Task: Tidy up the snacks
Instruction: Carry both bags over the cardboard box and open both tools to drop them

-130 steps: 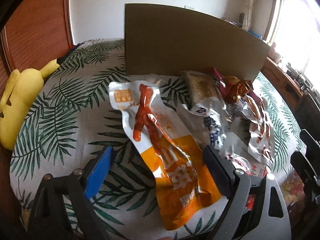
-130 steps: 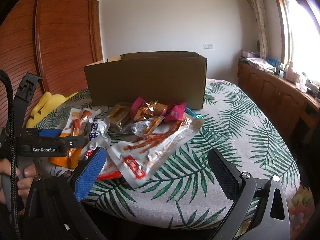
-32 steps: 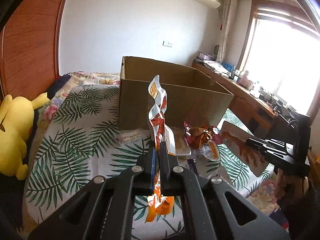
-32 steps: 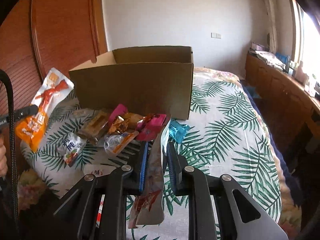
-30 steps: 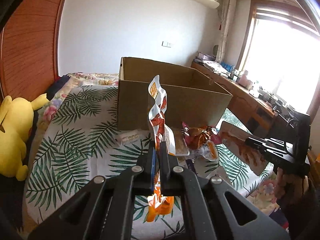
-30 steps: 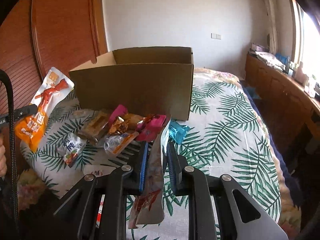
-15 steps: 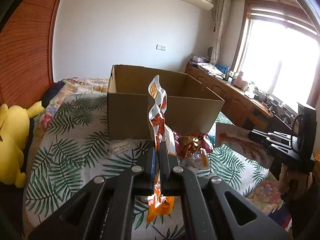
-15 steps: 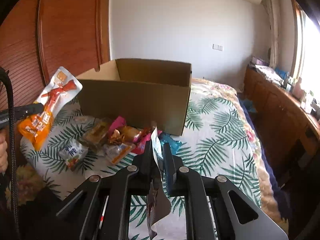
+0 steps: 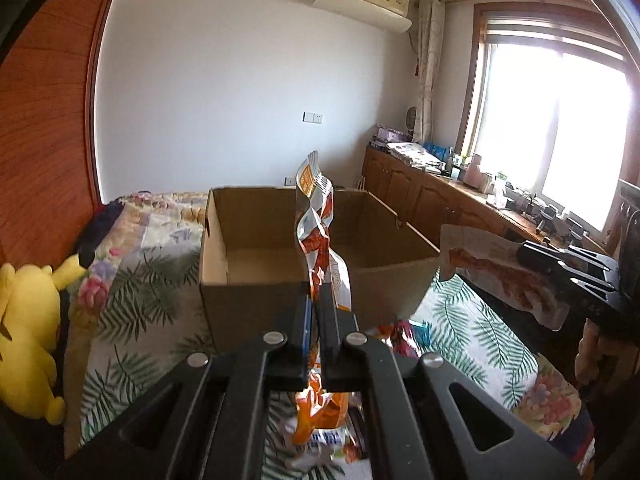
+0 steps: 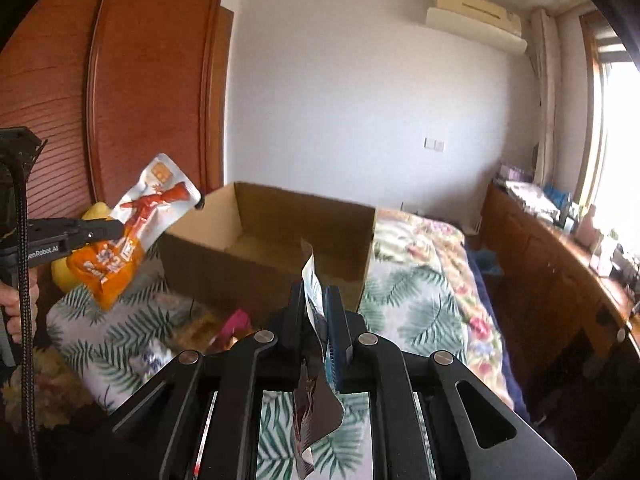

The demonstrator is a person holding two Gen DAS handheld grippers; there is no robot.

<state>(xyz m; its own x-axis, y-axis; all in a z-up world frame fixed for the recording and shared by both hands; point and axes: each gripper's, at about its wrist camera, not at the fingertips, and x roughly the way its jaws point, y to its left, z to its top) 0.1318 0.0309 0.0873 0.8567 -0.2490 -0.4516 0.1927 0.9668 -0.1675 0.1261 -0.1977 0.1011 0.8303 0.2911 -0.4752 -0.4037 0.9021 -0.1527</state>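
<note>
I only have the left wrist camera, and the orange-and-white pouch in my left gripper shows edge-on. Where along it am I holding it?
Observer: The right wrist view shows its face. The left gripper pinches the orange-and-white foil snack pouch near mid-length, with the orange end hanging lower.
Operator: And the right gripper's hold?
Observer: The right gripper is shut on the silvery foil snack pouch, which sticks out both above and below the jaws.

"GenRobot.AI", partly hidden, on left gripper (image 10: pixel 100 233)
</note>
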